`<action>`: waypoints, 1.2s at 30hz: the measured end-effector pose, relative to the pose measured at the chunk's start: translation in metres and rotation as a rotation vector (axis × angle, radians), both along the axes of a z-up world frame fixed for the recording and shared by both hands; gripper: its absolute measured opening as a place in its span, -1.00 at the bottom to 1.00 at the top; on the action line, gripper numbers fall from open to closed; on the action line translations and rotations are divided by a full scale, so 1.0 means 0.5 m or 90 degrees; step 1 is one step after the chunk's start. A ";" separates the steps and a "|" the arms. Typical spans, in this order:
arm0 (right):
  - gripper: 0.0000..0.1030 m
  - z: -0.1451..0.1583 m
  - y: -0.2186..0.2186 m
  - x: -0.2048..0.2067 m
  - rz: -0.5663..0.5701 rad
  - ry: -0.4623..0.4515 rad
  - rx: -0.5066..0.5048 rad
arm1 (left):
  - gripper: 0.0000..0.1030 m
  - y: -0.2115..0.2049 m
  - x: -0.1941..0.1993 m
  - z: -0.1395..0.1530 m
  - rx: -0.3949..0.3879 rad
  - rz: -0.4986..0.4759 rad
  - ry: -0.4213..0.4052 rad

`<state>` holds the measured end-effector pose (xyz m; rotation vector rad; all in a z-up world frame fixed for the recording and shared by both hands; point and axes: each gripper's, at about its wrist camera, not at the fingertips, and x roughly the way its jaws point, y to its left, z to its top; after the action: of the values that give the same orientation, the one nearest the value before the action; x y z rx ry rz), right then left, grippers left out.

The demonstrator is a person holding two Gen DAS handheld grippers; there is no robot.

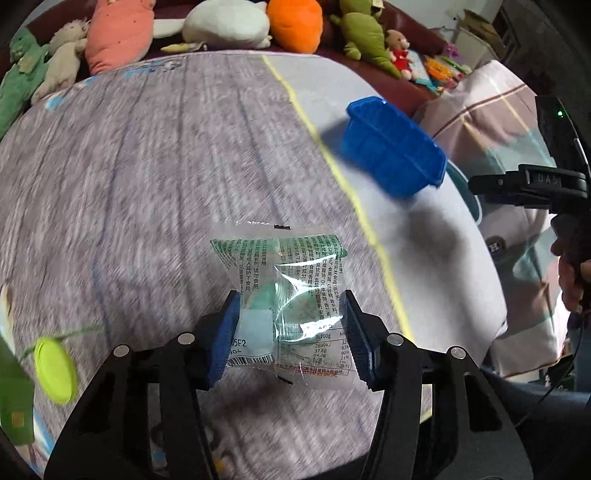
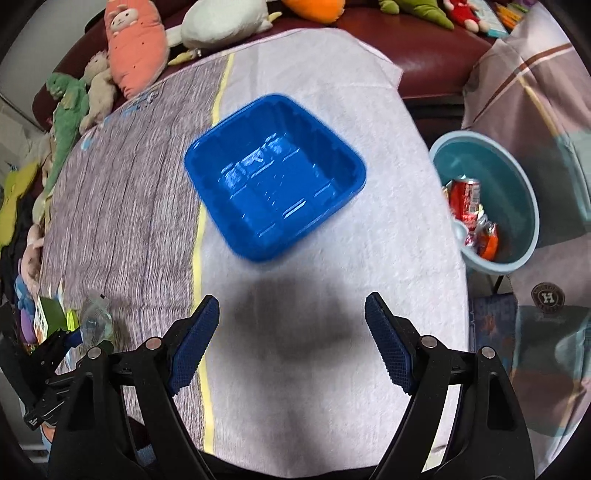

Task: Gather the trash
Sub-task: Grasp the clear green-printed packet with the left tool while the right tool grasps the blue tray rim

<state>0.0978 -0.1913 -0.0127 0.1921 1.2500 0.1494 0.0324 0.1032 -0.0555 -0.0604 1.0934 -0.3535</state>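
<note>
Left wrist view: in the lower centre of the frame, the left gripper has its two blue pads pressed against the sides of a clear plastic snack packet printed in green, so the packet is held between them above a grey striped bedspread. The packet looks very light, crinkly and slick, and would likely crumple or slide; taking it across its middle, as here, seems the safest hold. In the upper right sits a blue plastic tray, tilted, near the bed's edge. A lime-green lid lies at the lower left, and soft toys line the top of the frame. Right wrist view: the right gripper, at the bottom centre, stands wide open with nothing between its pads, over a white towel. The blue tray lies empty at centre frame, mouth up; it looks thin, stiff and light, best taken by its rim. At the right edge a pale blue basin holds a red can and foil wrappers.
</note>
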 end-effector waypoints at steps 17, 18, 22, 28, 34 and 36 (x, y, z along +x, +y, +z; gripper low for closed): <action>0.46 -0.035 -0.051 0.194 0.029 -0.041 -0.053 | 0.09 -0.123 0.141 0.011 0.000 -0.021 0.014; 0.41 -0.045 -0.053 0.205 0.031 -0.035 -0.047 | 0.09 -0.128 0.147 0.009 0.002 -0.022 0.017; 0.19 -0.079 -0.059 0.225 0.035 -0.016 -0.028 | 0.09 -0.142 0.156 0.003 0.011 -0.025 0.023; -0.66 -0.093 -0.057 0.221 0.045 -0.019 -0.006 | 0.09 -0.151 0.166 0.002 0.016 -0.019 0.028; -0.77 -0.018 -0.076 0.193 0.027 -0.096 -0.016 | 0.09 -0.171 0.160 0.020 0.016 -0.026 0.017; -0.77 0.000 -0.080 0.183 0.024 -0.113 -0.026 | 0.09 -0.179 0.158 0.026 0.015 -0.029 0.013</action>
<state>0.1894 -0.2314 -0.0125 0.1162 1.0797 0.1699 0.1113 0.0139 -0.0426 -0.0183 1.1209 -0.3805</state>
